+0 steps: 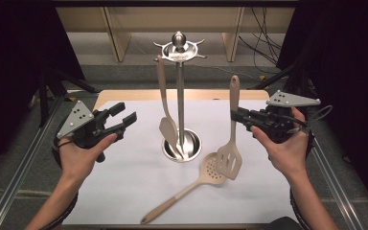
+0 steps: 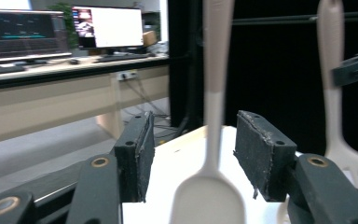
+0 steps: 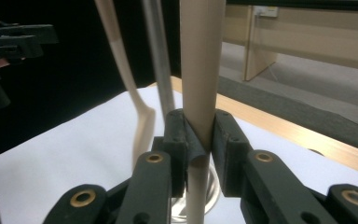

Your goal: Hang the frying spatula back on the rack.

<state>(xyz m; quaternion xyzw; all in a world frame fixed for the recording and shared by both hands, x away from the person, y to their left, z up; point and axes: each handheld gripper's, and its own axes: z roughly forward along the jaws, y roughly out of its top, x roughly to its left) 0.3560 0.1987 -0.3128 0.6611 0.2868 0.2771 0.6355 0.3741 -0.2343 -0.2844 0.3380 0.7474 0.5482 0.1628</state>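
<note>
Slotted turner (image 1: 230,143) stood upright at 3 o'clock of the rack (image 1: 181,96), right gripper (image 1: 235,117) jaws clamped mid-handle; left gripper (image 1: 124,115) jaws apart, empty. Judged light, stiff, smooth: grip mid-handle, below the hanging hole.

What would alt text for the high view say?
A person's right gripper clamps a beige slotted turner upright by its handle; the left gripper hovers open. Between them stands a steel utensil stand with one spoon hanging, a skimmer lying nearby.
</note>
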